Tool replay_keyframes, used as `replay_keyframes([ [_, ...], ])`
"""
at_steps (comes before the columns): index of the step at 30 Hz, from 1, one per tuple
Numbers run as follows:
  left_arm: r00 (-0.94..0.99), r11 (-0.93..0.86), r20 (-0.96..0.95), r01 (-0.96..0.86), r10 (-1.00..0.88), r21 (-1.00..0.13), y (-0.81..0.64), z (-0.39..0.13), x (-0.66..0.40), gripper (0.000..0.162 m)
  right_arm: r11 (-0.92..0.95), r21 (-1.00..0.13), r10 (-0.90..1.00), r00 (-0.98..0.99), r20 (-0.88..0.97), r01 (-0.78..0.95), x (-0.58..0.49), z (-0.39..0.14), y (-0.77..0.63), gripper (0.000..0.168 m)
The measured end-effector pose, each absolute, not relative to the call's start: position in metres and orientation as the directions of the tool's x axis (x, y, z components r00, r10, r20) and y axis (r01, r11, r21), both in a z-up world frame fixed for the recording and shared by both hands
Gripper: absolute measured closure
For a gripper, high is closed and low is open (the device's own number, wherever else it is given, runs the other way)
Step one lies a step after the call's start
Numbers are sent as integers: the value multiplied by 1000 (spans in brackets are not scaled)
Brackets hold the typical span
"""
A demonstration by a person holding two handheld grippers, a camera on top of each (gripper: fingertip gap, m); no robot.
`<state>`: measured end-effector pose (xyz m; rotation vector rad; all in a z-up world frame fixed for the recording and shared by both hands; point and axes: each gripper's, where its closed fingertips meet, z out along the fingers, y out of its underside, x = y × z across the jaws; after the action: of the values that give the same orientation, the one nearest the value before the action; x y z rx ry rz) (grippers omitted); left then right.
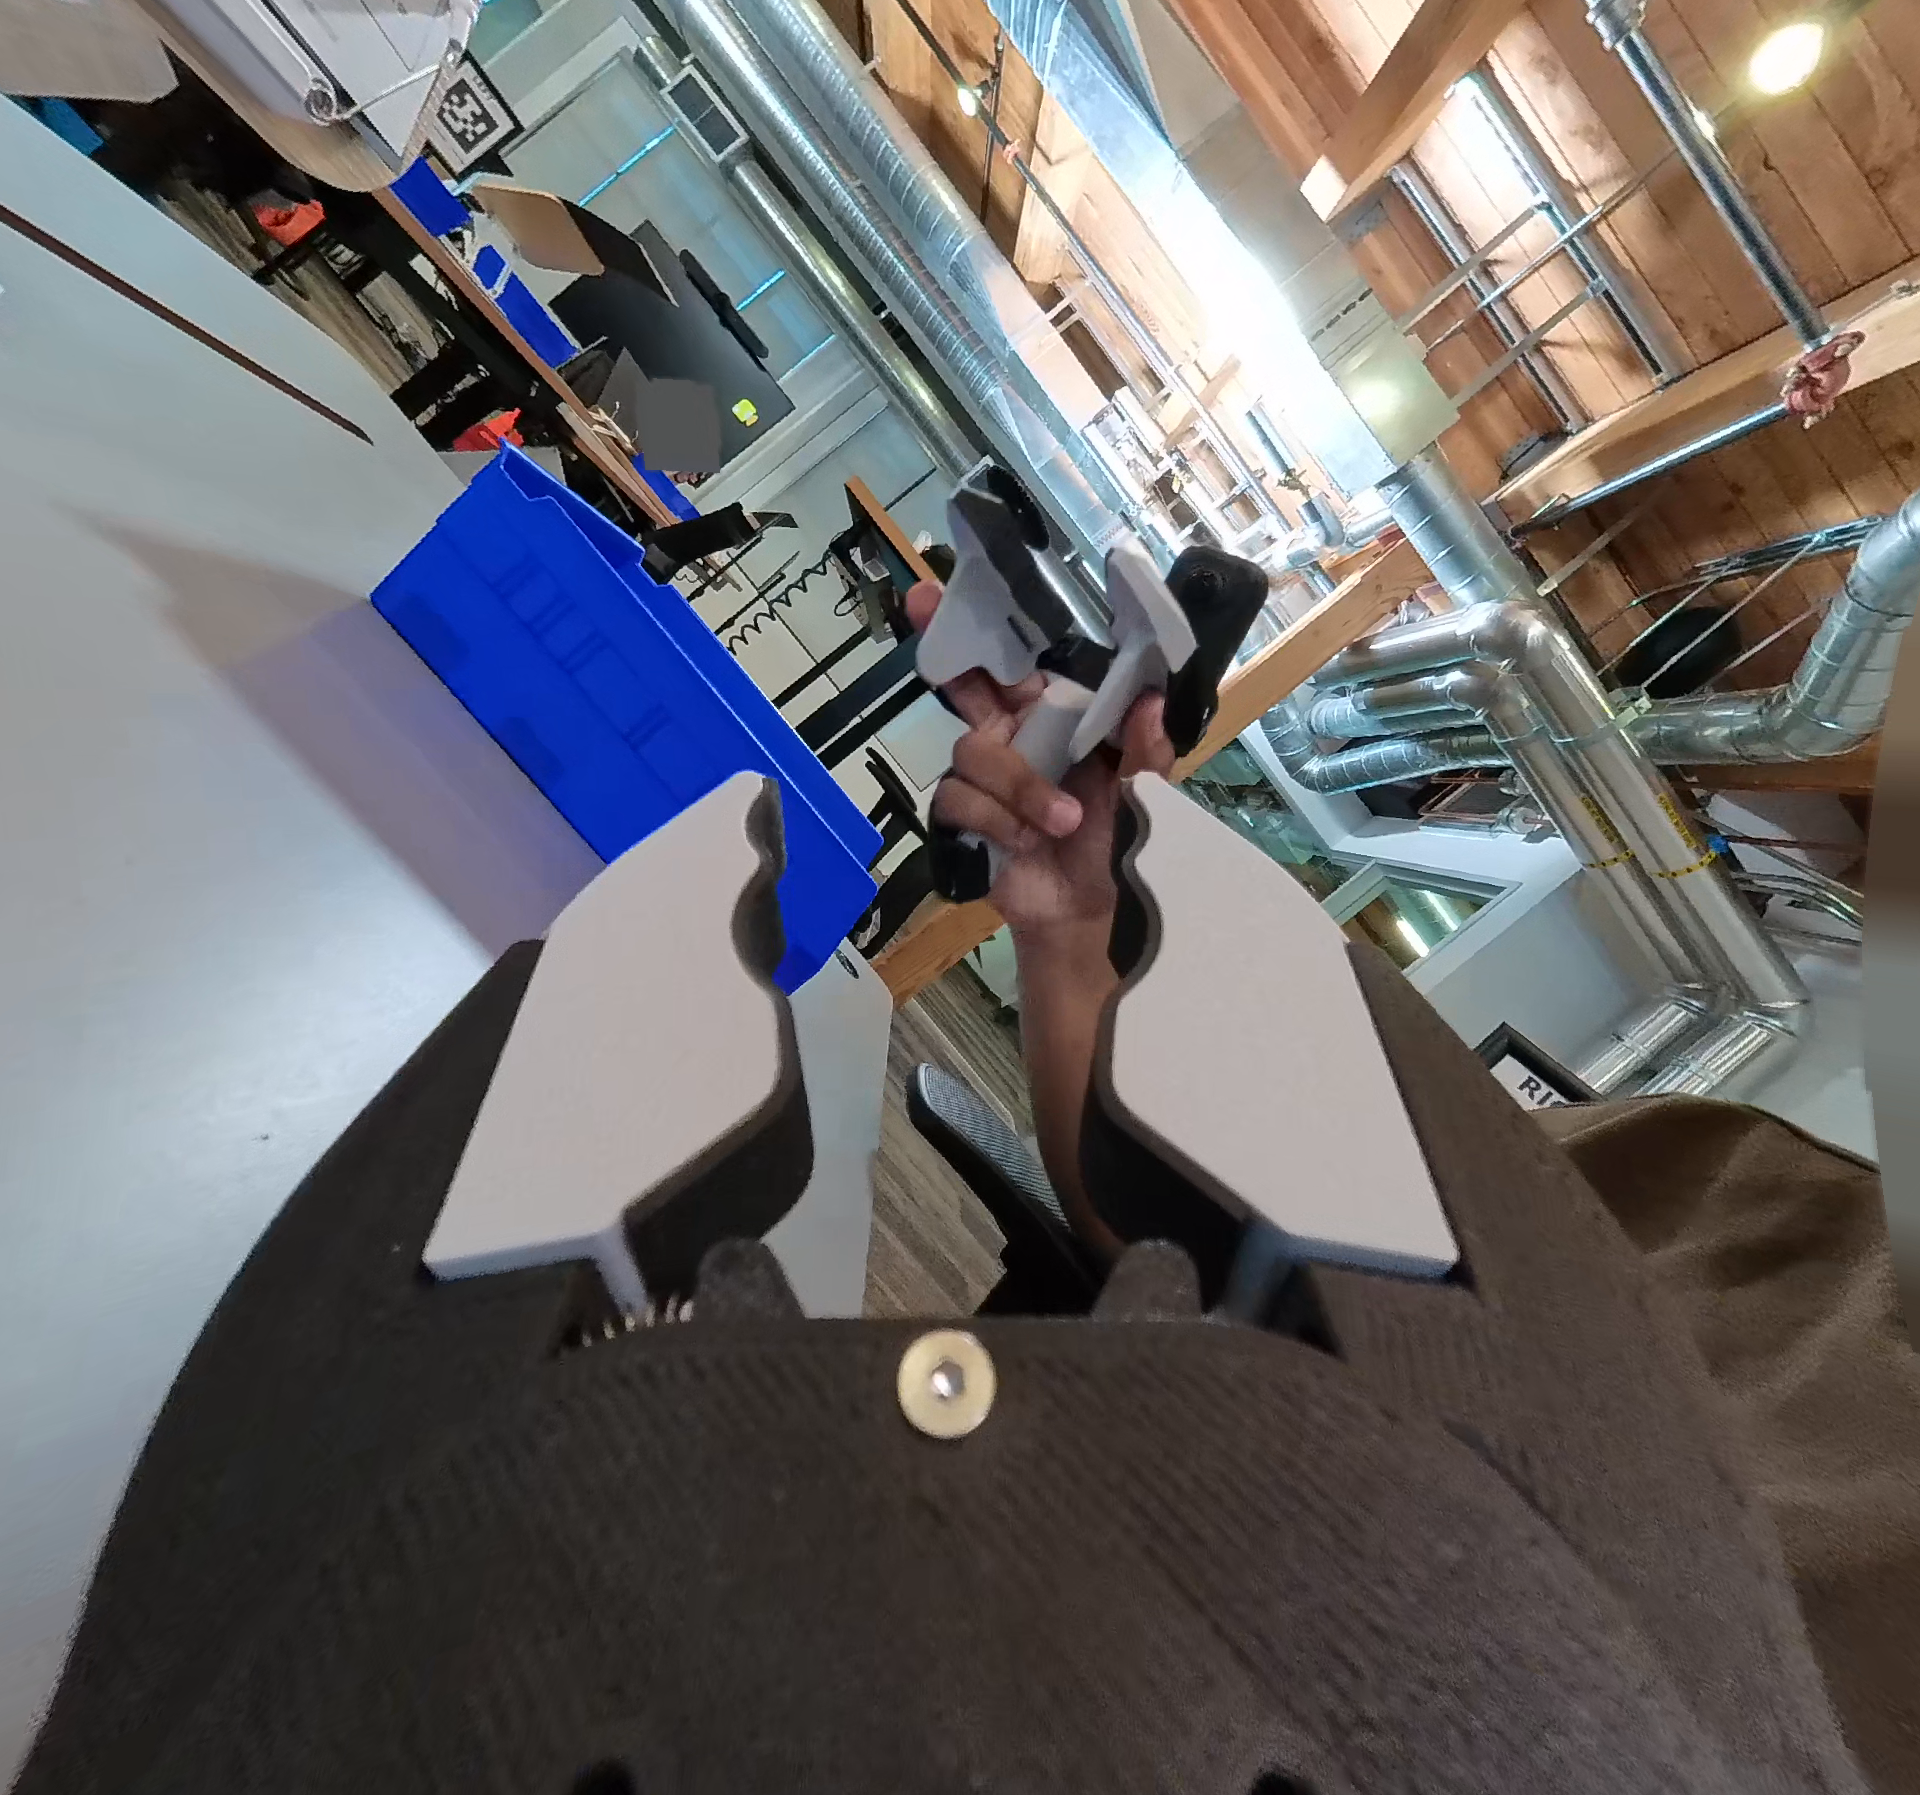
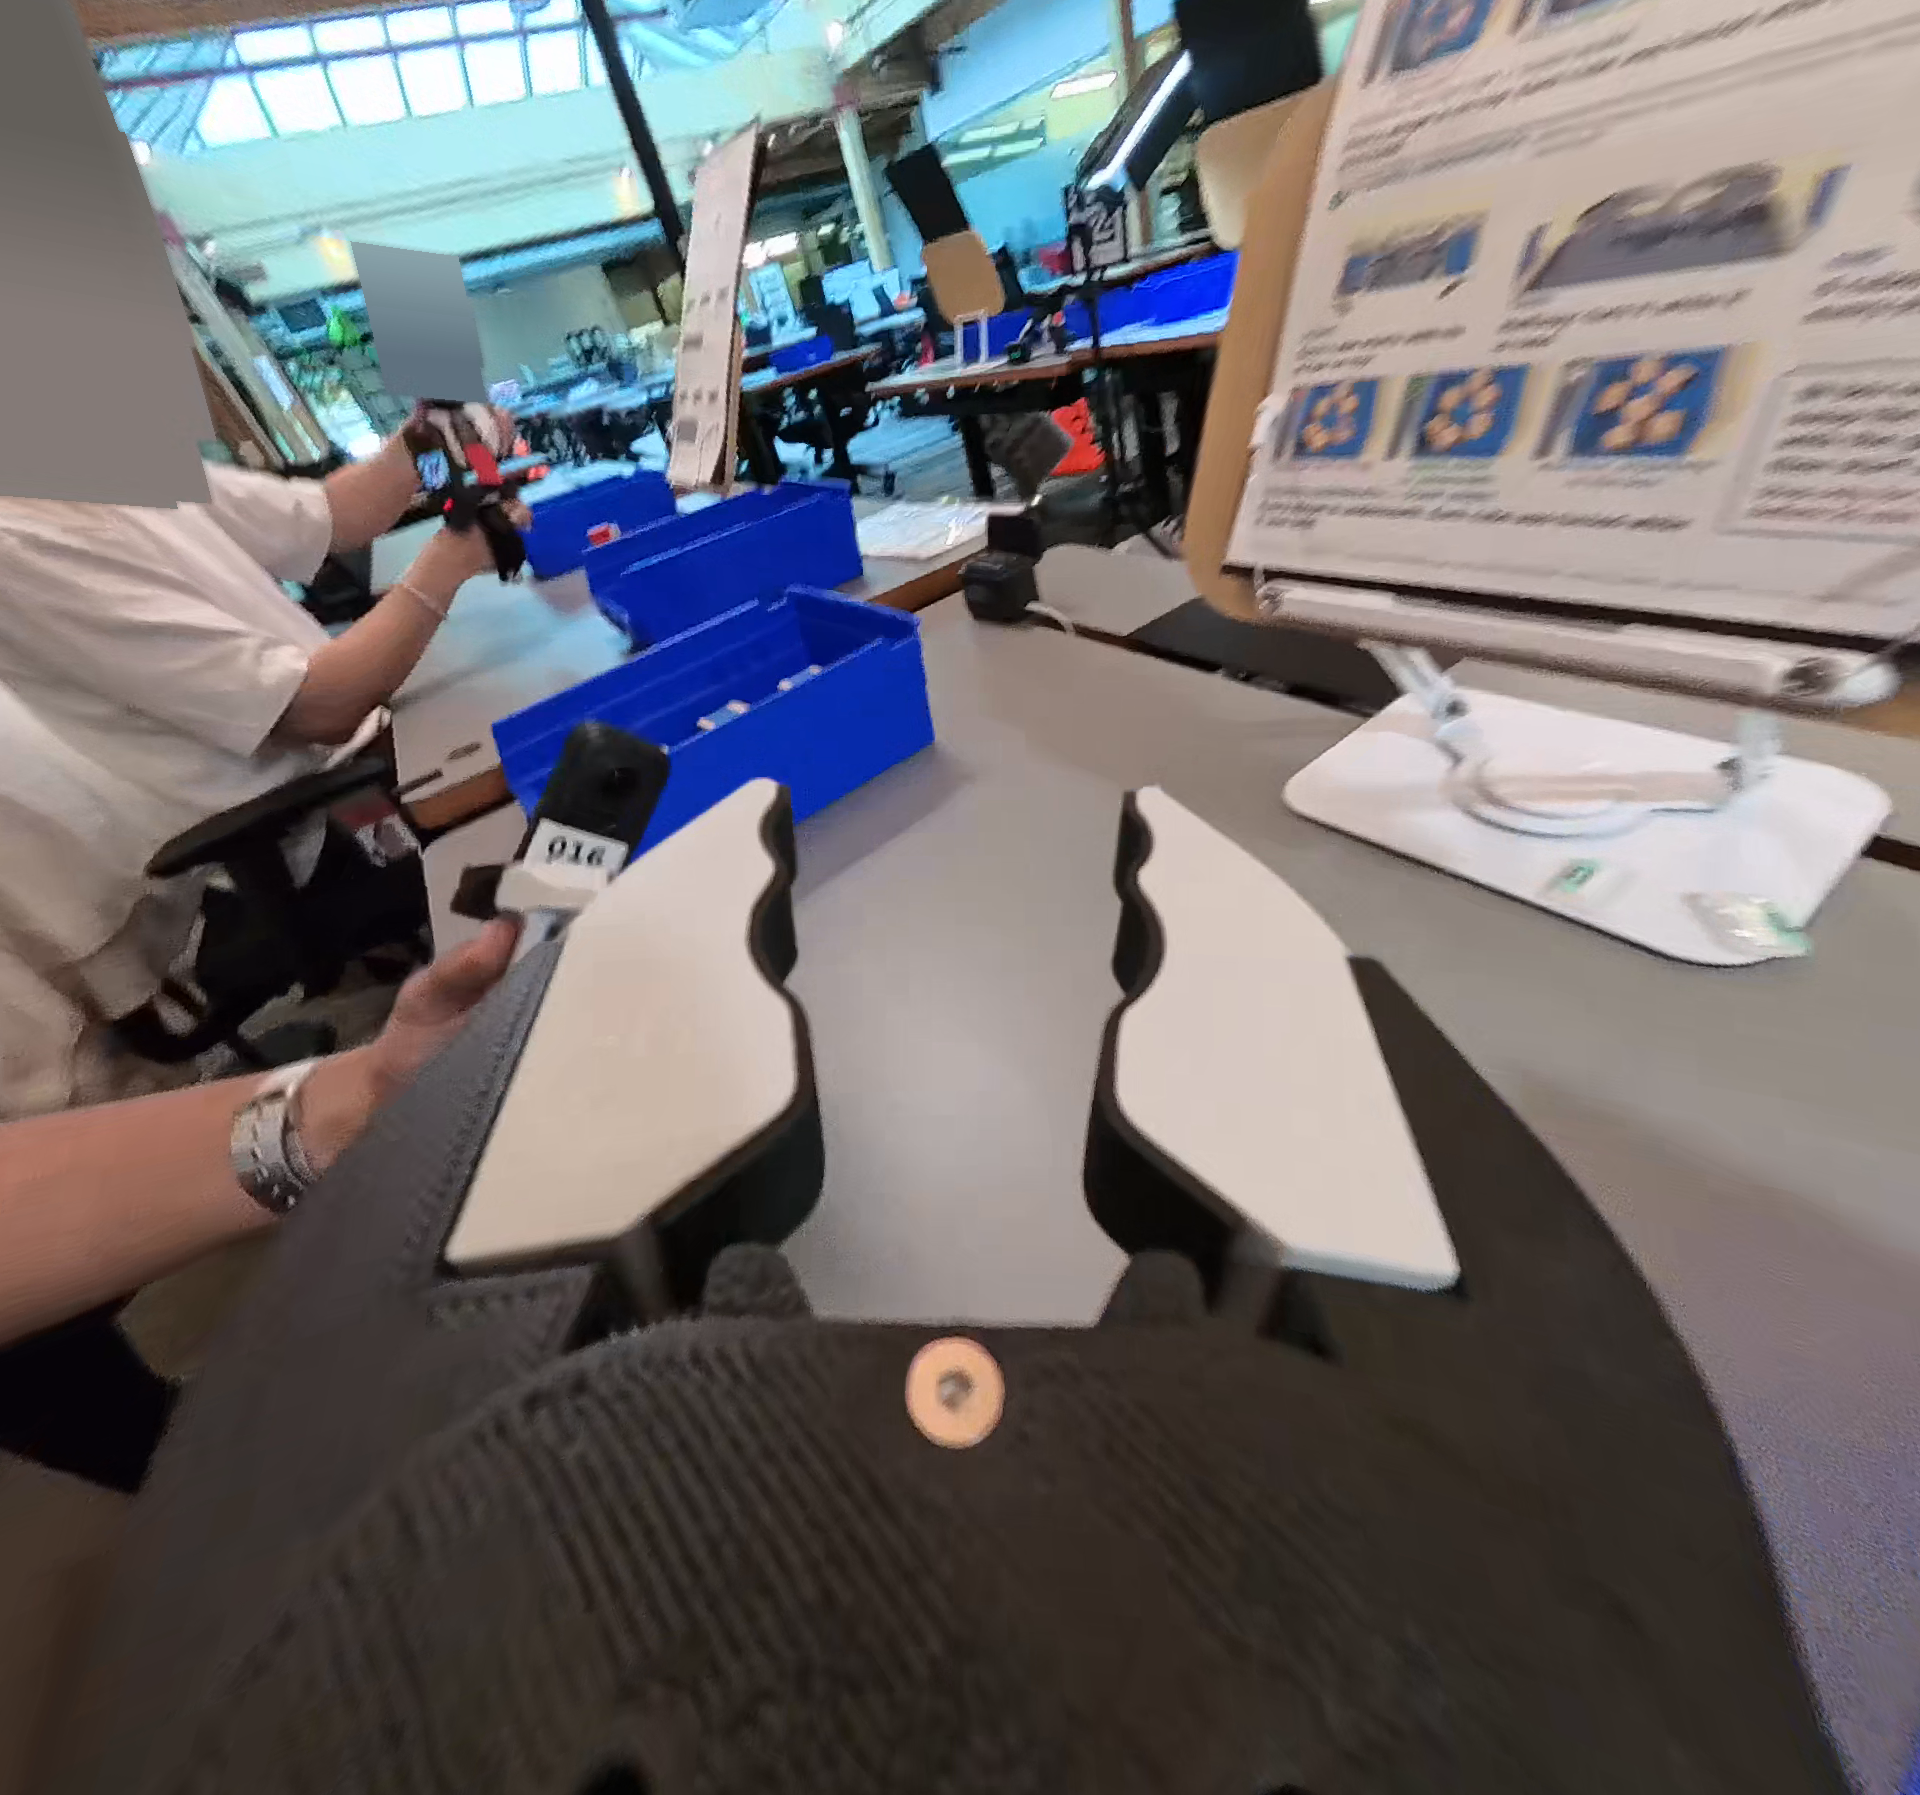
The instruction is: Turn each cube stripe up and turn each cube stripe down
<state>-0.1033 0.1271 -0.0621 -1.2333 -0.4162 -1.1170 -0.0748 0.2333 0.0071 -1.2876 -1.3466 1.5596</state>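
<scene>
A blue bin (image 2: 727, 706) stands on the grey table (image 2: 956, 1018), ahead and to the left in the right wrist view. Small pale cubes (image 2: 732, 709) lie inside it; their stripes are too small to make out. My right gripper (image 2: 956, 800) is open and empty, low over the bare table, well short of the bin. My left gripper (image 1: 951, 795) is open and empty, tilted up toward the ceiling beside the bin (image 1: 623, 685). No cubes show in the left wrist view. The right gripper (image 1: 1070, 623) also shows there, held in a hand.
A document stand with a white base (image 2: 1579, 810) and a picture sheet (image 2: 1621, 239) stands at the right. A small black device (image 2: 1003, 582) sits at the table's far edge. Another person in a white shirt (image 2: 156, 654) works at the left, near more blue bins (image 2: 727, 550).
</scene>
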Motion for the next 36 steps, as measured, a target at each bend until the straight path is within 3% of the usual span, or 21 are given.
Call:
replay_keyframes([
  [7, 471, -64, 769, 835, -432, -547, 124, -62, -105, 102, 43, -973, 959, -282, -23, 227, -101, -71, 186, 117],
  [14, 435, -65, 788, 858, -435, -509, 125, -64, -112, 101, -34, -954, 909, -388, -154, 297, -106, -122, 158, 118],
  [25, 437, -111, 787, 842, -436, -528, 143, -68, -107, 101, 45, -936, 906, -409, -110, 350, -98, -150, 163, 120],
  [36, 464, -251, 736, 734, -494, -631, 201, -73, -81, 103, -30, -945, 966, -233, -111, 324, -44, -144, 201, 120],
])
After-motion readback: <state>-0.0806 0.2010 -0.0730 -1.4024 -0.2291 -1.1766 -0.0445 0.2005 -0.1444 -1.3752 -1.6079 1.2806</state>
